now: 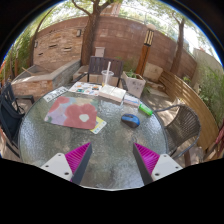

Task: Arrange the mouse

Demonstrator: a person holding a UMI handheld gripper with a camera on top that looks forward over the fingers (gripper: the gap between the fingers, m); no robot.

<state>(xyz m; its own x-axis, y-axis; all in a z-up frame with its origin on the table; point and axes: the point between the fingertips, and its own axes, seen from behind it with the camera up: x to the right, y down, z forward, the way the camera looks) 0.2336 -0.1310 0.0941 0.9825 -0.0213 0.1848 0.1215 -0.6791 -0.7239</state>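
A small blue mouse point(130, 120) lies on the round glass-topped table point(100, 145), to the right of a colourful mouse mat point(72, 111) with red and yellow patches. My gripper point(112, 158) is open and empty, well short of the mouse, with its two magenta pads point(78, 157) spread wide above the near part of the table. The mouse lies beyond the fingers and a little to the right.
A stack of books or papers point(108, 93) and a green object point(146, 110) lie at the table's far side. Metal chairs point(182, 122) stand around the table. Beyond are a brick wall point(120, 45), planters and trees.
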